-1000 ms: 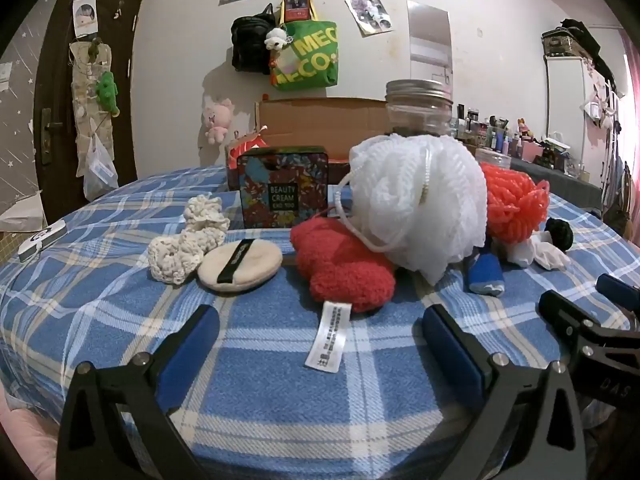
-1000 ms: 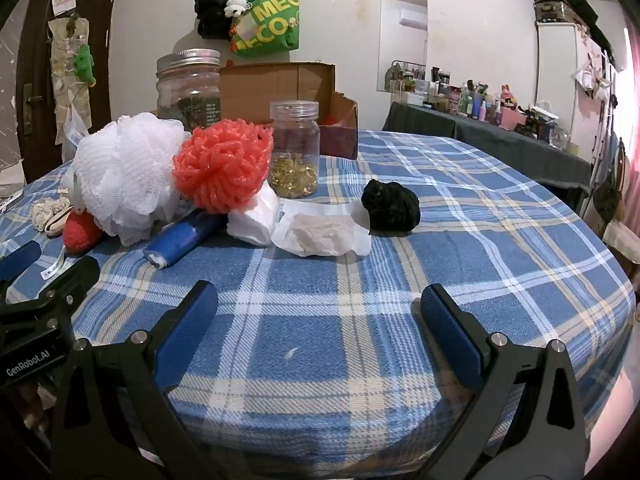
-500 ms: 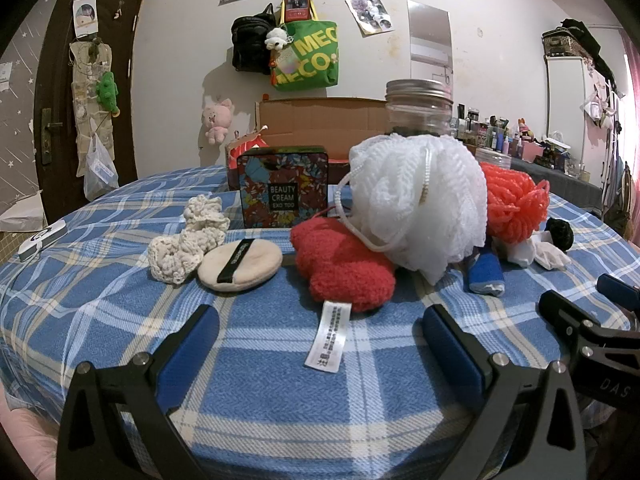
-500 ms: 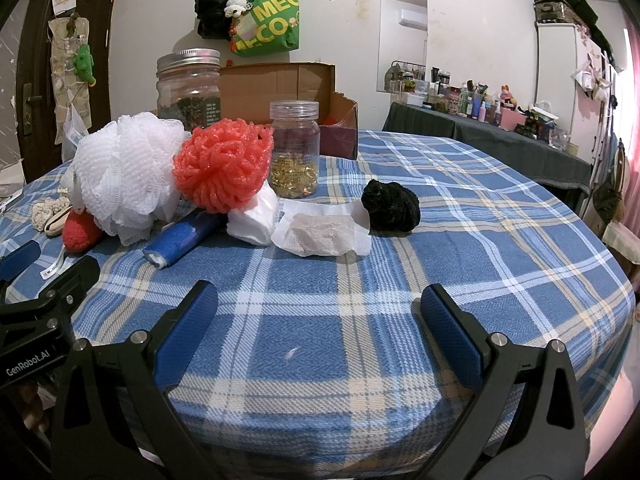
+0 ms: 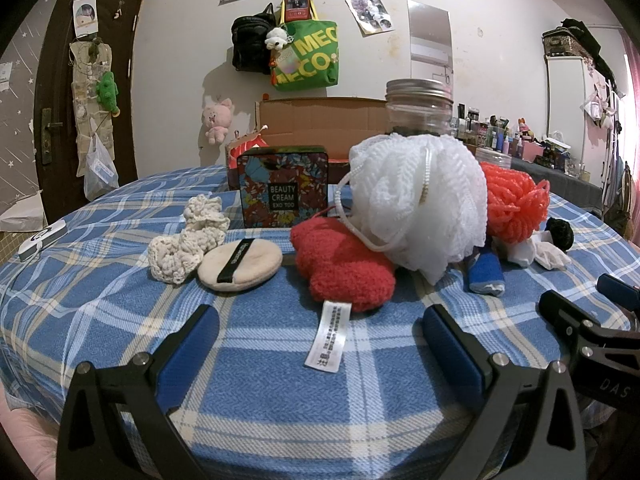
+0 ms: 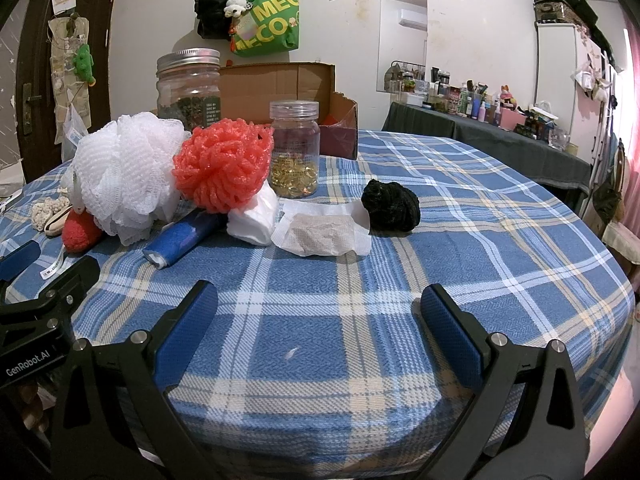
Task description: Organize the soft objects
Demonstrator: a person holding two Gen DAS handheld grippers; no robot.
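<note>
Soft things lie in a row on the blue plaid tablecloth point(image 5: 120, 300). In the left wrist view: a cream scrunchie point(image 5: 186, 246), a beige powder puff point(image 5: 240, 264), a red fuzzy cloth point(image 5: 344, 264) with a white tag, a white mesh pouf point(image 5: 416, 196), an orange mesh pouf point(image 5: 514, 204). In the right wrist view: the white pouf point(image 6: 124, 176), orange pouf point(image 6: 222, 164), a blue roll point(image 6: 184, 238), a white wad point(image 6: 256, 222), a gauze pad point(image 6: 324, 234), a black scrunchie point(image 6: 391, 206). My left gripper point(image 5: 320, 332) and right gripper point(image 6: 318, 312) are both open and empty, near the front edge.
A patterned tin point(image 5: 283, 190), a big glass jar point(image 6: 189, 84), a small jar of gold bits point(image 6: 295, 148) and an open cardboard box point(image 6: 280, 92) stand behind the soft things. A white device point(image 5: 42, 240) lies at the table's left edge.
</note>
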